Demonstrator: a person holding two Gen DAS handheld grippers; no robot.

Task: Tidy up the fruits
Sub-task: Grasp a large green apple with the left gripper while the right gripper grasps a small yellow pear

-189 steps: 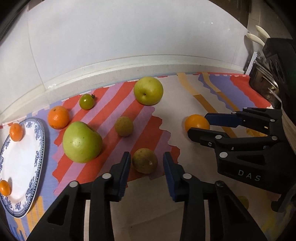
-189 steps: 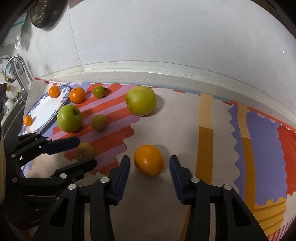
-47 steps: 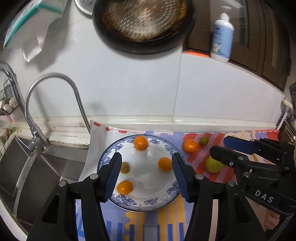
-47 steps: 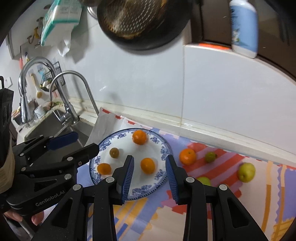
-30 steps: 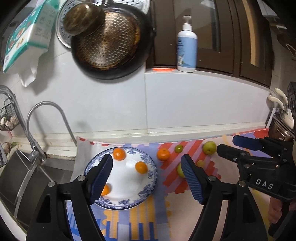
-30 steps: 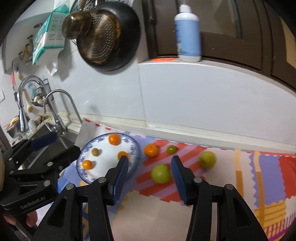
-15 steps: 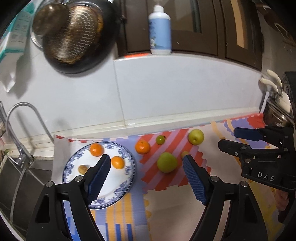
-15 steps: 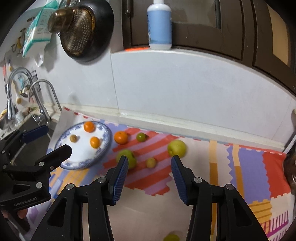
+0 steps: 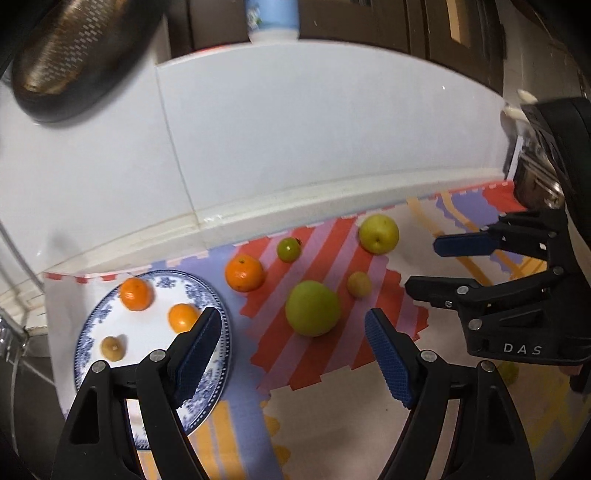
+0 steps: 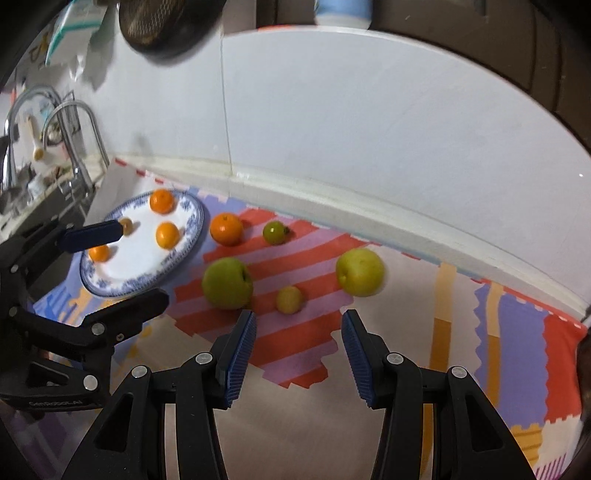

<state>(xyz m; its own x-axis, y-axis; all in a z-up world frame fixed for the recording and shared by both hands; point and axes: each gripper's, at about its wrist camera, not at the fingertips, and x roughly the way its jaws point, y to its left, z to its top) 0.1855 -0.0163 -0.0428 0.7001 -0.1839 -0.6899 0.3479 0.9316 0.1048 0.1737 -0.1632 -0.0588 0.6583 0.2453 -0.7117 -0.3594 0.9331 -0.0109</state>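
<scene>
A blue-patterned plate (image 9: 207,391) (image 10: 122,271) holds small oranges and one small brown fruit (image 9: 112,348). On the striped mat lie an orange (image 9: 244,273) (image 10: 226,229), a small green fruit (image 9: 288,249) (image 10: 274,232), a big green apple (image 9: 312,308) (image 10: 226,283), a yellow-green apple (image 9: 378,234) (image 10: 359,272) and a small yellow fruit (image 9: 358,284) (image 10: 290,300). My left gripper (image 9: 293,354) is open and empty, above and in front of the big green apple. My right gripper (image 10: 298,349) is open and empty, in front of the small yellow fruit.
A faucet (image 10: 79,125) and sink stand left of the plate. A dark pan (image 9: 74,55) hangs on the white tiled wall and a bottle (image 9: 272,18) stands on the ledge above. A metal pot (image 9: 537,184) is at the far right.
Both grippers have come down and in toward the mat, so the fruits look larger. Both stay open and empty. Earlier each carried a fruit from the mat to the plate.
</scene>
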